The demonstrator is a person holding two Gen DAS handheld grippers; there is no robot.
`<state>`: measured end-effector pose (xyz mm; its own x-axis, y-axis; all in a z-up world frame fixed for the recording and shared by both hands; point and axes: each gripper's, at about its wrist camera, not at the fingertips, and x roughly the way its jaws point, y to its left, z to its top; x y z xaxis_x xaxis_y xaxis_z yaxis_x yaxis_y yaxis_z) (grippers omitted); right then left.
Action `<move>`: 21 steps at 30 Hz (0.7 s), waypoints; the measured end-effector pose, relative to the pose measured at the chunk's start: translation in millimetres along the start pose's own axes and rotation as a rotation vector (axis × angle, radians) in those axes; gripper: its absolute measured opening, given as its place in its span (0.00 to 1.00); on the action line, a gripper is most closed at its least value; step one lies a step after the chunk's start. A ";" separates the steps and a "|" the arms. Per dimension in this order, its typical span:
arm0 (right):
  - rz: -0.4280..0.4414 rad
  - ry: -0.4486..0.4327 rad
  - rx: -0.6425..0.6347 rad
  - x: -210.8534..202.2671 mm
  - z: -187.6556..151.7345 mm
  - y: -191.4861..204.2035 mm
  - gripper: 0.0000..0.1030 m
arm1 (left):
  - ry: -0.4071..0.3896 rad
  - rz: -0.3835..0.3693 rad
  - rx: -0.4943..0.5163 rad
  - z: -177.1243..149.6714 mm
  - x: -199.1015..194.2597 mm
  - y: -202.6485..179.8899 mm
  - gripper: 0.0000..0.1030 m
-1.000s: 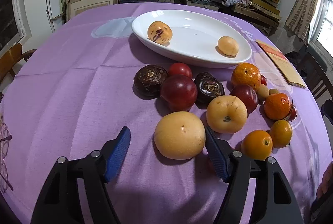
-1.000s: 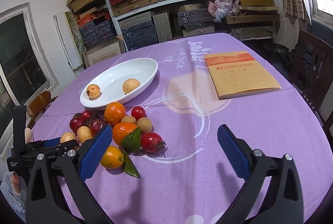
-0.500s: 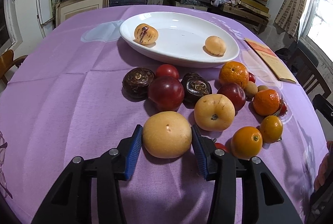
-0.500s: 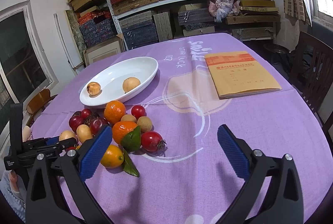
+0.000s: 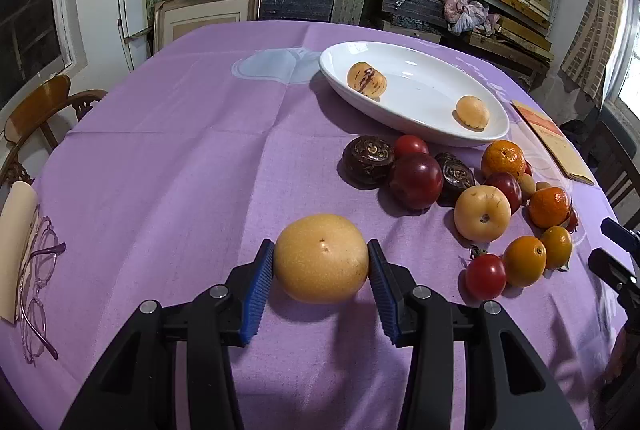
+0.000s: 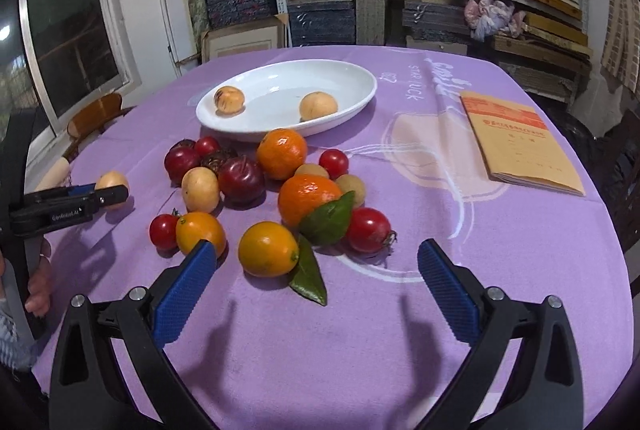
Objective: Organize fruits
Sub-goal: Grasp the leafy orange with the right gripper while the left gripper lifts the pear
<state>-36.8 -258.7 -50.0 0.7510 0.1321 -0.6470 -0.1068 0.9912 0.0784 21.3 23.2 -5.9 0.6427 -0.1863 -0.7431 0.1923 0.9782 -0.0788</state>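
On the purple tabletop (image 5: 160,158), the left tool (image 5: 321,267) is clenched on one big yellow pear (image 5: 321,258), apart from the fruit pile. One white dish (image 5: 416,122) holds two pale fruits. Two dark carved fruits (image 5: 368,160) sit nearby. The right tool (image 6: 316,270) hangs released over one small orange (image 6: 269,249).

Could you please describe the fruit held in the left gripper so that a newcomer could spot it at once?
Start at the white oval dish on the purple tablecloth, then come past the fruit cluster towards the left gripper. Between its blue pads sits the large round pale-yellow fruit, bigger than every neighbour and apart from the cluster.
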 end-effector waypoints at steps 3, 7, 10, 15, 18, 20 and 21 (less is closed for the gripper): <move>0.009 0.043 -0.006 11.4 1.0 5.2 0.84 | -0.014 0.000 0.022 -1.3 -2.8 -3.1 0.46; 0.018 0.095 -0.014 25.4 3.2 9.6 0.69 | -0.010 -0.013 0.032 -2.7 -1.7 -4.8 0.46; 0.008 0.100 -0.023 29.6 4.3 13.5 0.68 | -0.003 -0.021 0.026 -3.2 -1.0 -3.0 0.46; 0.047 0.137 -0.028 40.3 6.8 19.3 0.43 | -0.001 -0.028 0.029 -3.5 -0.7 -3.7 0.46; 0.062 0.149 -0.032 43.7 5.2 21.6 0.40 | 0.001 -0.032 0.031 -3.8 -0.3 -4.9 0.46; 0.068 0.142 -0.037 43.4 4.6 22.7 0.38 | 0.003 -0.032 0.035 -3.9 0.4 -5.7 0.46; 0.073 0.140 -0.038 42.9 4.3 23.1 0.38 | 0.004 -0.031 0.037 -4.1 0.8 -6.2 0.46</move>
<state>-4.2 -230.1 -72.6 0.6427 0.1985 -0.7399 -0.1846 0.9775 0.1019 17.6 17.4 -8.7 0.6329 -0.2161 -0.7435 0.2397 0.9678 -0.0772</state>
